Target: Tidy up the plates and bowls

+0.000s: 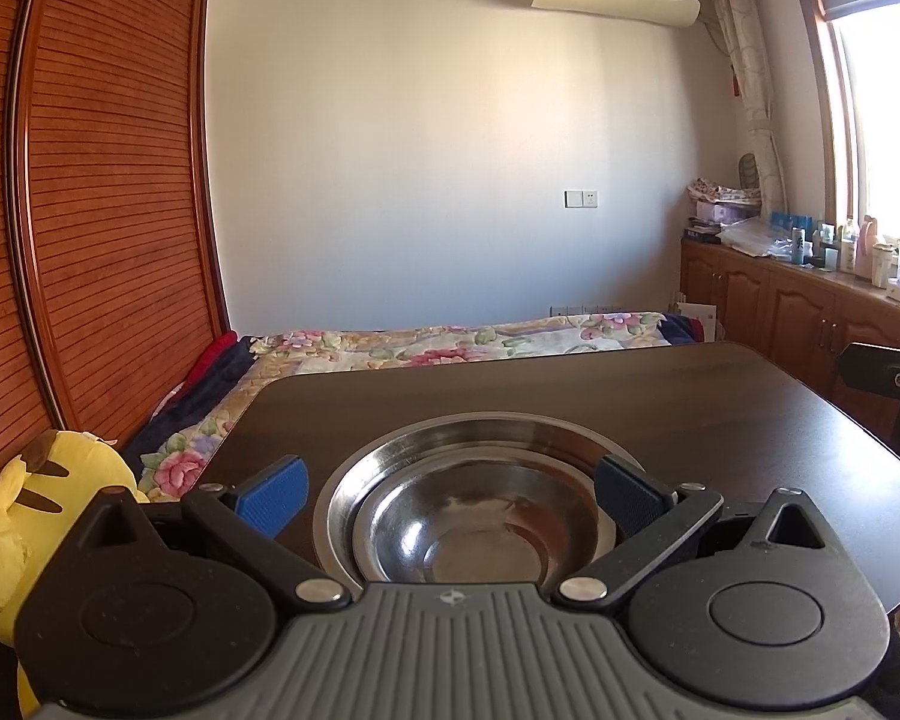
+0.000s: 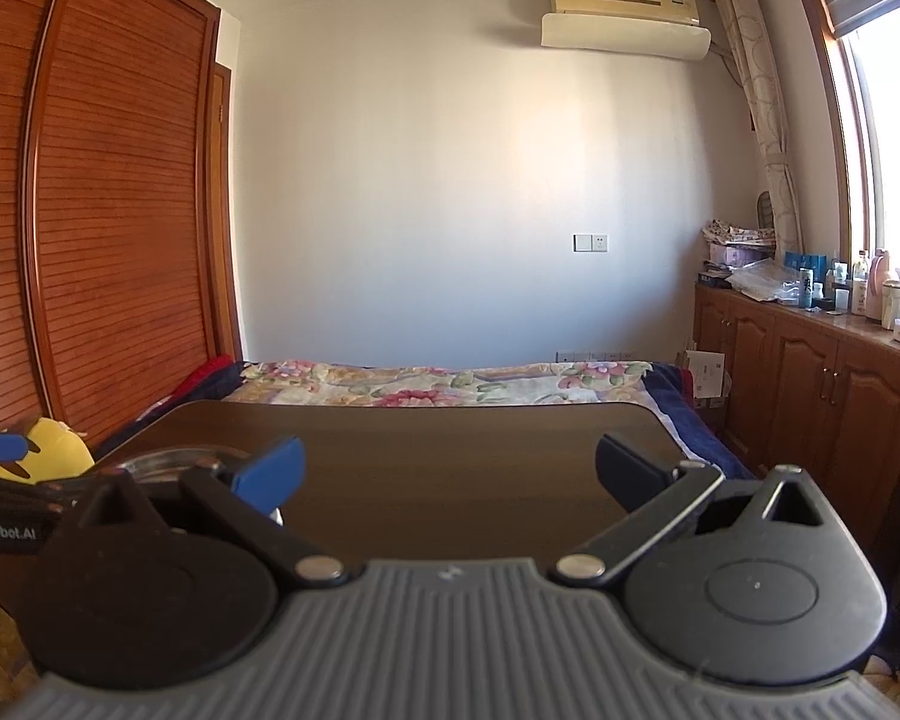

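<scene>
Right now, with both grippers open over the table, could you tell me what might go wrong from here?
1. The steel bowl nests loosely in the steel plate; lifting one may drag or rattle the other.
2. The left gripper straddles smooth metal, so its pads could slip.
3. The stack sits near the table edge.

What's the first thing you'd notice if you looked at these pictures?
The shiny steel bowl nested in a steel plate on the dark table, right between the open left gripper's blue fingertips. Next, the yellow plush toy at the table's left, beside the flowery bed.
</scene>
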Action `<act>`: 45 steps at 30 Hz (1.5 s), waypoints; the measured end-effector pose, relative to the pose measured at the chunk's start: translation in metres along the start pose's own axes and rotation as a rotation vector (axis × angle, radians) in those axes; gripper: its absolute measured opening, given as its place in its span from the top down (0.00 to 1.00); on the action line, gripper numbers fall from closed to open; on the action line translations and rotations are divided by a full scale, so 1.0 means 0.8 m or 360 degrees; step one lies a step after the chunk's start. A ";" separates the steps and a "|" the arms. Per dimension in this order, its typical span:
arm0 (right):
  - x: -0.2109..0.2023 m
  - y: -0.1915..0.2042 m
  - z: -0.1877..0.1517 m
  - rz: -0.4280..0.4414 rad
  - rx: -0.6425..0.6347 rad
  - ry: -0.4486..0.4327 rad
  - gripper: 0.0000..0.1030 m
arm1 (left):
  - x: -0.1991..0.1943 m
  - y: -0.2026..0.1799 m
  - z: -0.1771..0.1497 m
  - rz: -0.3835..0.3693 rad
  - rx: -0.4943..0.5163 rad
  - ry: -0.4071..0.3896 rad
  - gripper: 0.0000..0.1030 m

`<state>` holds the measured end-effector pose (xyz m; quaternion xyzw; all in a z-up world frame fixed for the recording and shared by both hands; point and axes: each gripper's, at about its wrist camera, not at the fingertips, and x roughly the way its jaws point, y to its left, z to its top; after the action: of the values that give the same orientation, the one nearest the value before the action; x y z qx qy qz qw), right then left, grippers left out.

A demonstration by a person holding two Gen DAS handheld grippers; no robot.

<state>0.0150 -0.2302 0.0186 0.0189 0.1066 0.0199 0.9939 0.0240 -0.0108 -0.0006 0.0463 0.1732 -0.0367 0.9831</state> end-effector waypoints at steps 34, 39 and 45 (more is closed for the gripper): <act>0.004 -0.008 0.000 0.0002 0.0032 0.0011 0.00 | -0.003 -0.004 0.000 -0.0001 0.0011 0.0001 0.00; 0.003 -0.008 0.000 0.0000 0.0030 0.0012 0.00 | -0.003 -0.004 0.000 0.0000 0.0012 0.0000 0.00; 0.003 -0.008 0.000 -0.0002 0.0028 0.0007 0.00 | -0.003 -0.004 0.000 0.0000 0.0012 0.0000 0.00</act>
<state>0.0173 -0.2367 0.0178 0.0276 0.1091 0.0184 0.9935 0.0219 -0.0141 0.0002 0.0500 0.1729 -0.0372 0.9830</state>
